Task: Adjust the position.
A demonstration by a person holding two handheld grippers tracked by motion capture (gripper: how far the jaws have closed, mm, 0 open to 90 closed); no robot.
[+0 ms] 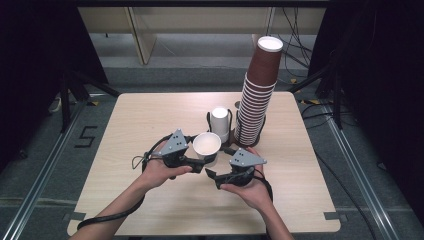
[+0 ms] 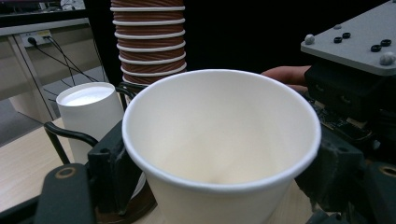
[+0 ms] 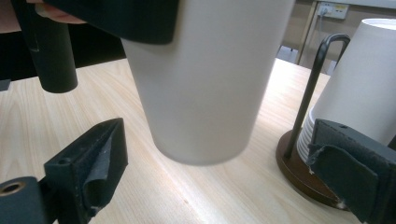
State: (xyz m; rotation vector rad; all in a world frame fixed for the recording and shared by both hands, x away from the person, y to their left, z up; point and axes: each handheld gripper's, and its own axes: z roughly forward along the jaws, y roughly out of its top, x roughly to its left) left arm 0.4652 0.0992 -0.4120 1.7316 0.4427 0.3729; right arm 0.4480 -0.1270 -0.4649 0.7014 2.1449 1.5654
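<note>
White paper cup (image 2: 219,144), unprinted, sits clamped in left claw (image 1: 201,161).

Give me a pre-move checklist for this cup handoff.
1. Left tongs clamped on the white cup: ok.
2. Right tongs open, pads apart from the cup: ok.
3. Cup upright, mouth up: ok.
4. Cup lifted off the table: ok, gap under its base in the right gripper view.
5. Cup apart from the rack of white cups: ok.
6. Tall brown stack steady: cannot tell.
</note>
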